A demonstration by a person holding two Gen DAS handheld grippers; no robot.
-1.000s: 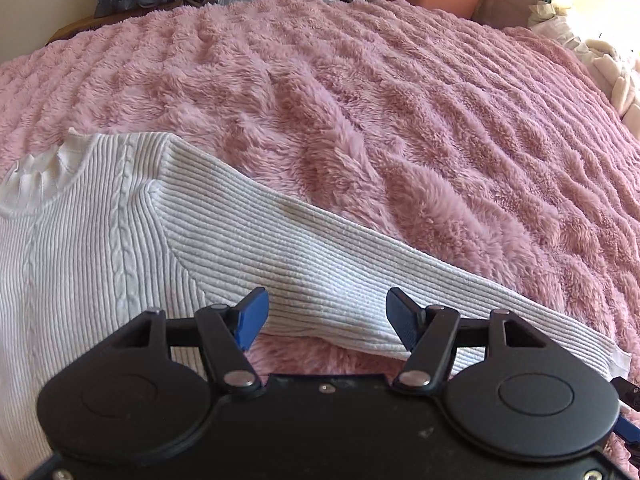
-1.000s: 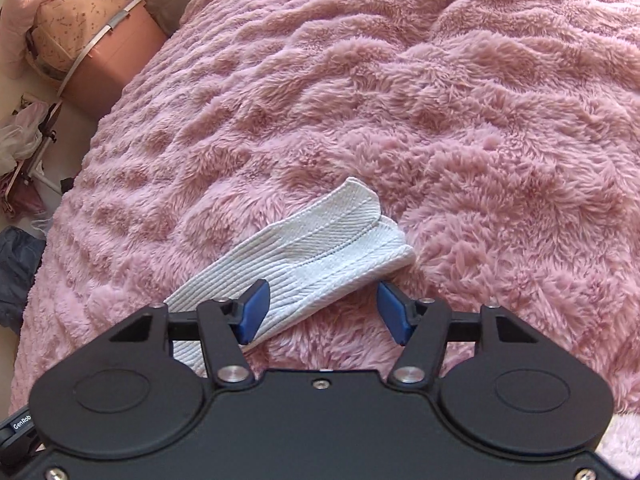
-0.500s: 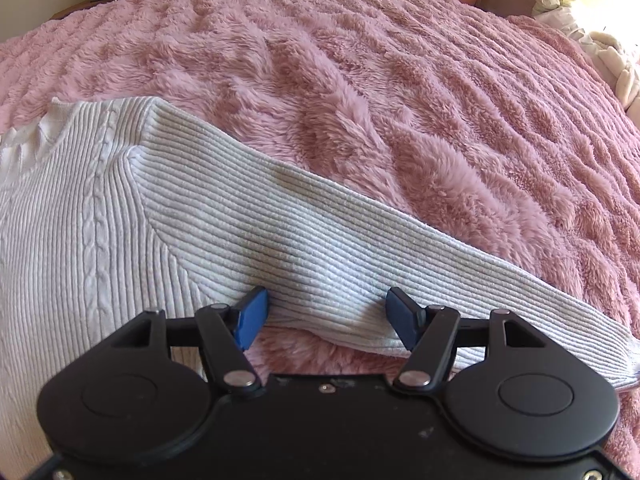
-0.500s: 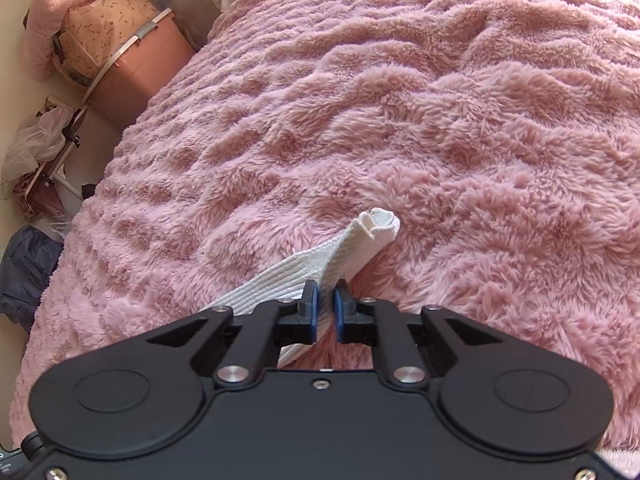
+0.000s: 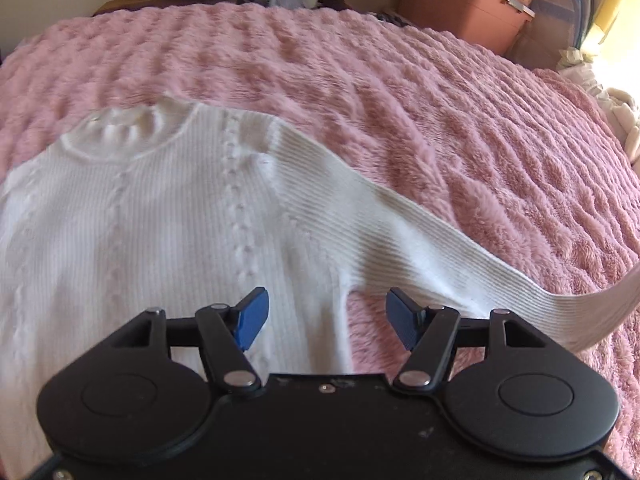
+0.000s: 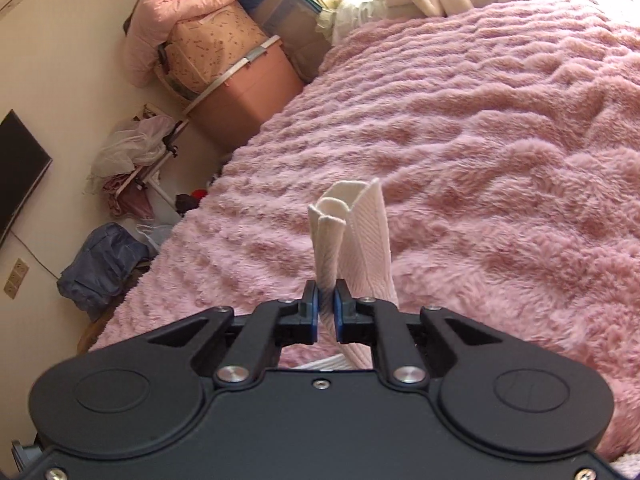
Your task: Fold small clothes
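Pinching the cuff (image 6: 352, 220) of the sweater's sleeve, your right gripper (image 6: 327, 312) has its jaws shut tight on the knit, and the cuff stands up bunched beyond the pads, clear of the pink bed cover (image 6: 500, 160). Your left gripper (image 5: 326, 320) has its jaws wide apart and holds nothing; it hovers over the white sweater (image 5: 160, 220) right at the armpit, one pad above the body panel, the other above a patch of bed cover just under the sleeve (image 5: 400, 220).

From the armpit the sleeve runs out toward the cuff, lying flat at first, then rising off the bed near the far end. The sweater's body lies flat, face up, collar on the far side from the armpit.

I'd judge this as the sleeve fold. Carry the cuff in an arc across the chest, high enough that the knit doesn't drag on the fur. Set the left jaws down by the armpit seam to pin the shoulder, so the body stays square while the sleeve swings. Lay the cuff flat before releasing, since it is bunched now and may land twisted.
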